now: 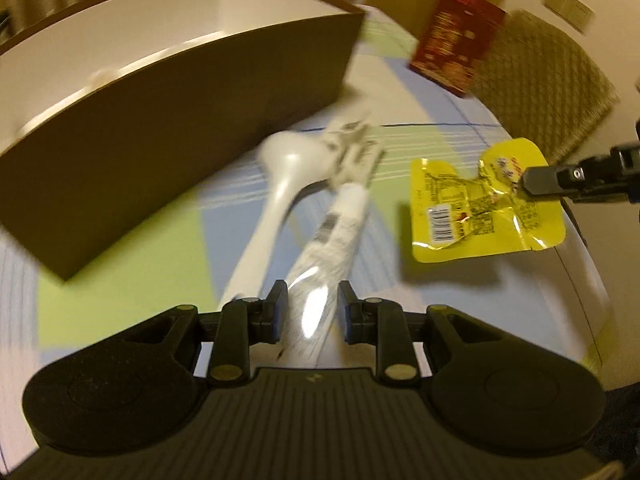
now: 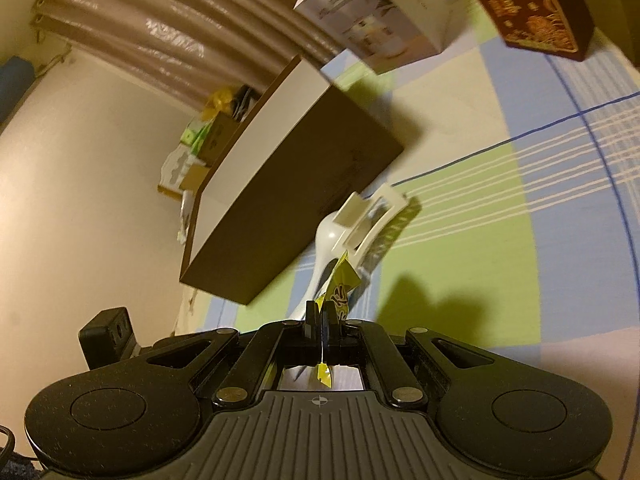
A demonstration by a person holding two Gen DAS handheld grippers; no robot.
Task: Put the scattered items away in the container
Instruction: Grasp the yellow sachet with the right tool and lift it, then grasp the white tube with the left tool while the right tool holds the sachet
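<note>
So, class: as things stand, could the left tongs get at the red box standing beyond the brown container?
Probably not right away. The left tongs already hold a clear-wrapped packet, so they are occupied. The red box stands far across the cloth, though nothing appears to block the path past the container.

Checked tablecloth (image 1: 120, 280), woven chair back (image 1: 540, 92), brown curtain (image 2: 180, 32), cream wall (image 2: 80, 160)

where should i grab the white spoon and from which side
Take the white spoon by the middle of its handle, from above, fingers across its width. It lies flat on the cloth, and its bowl end sits against the white clip near the brown box, so the handle is likely the freer part.
</note>
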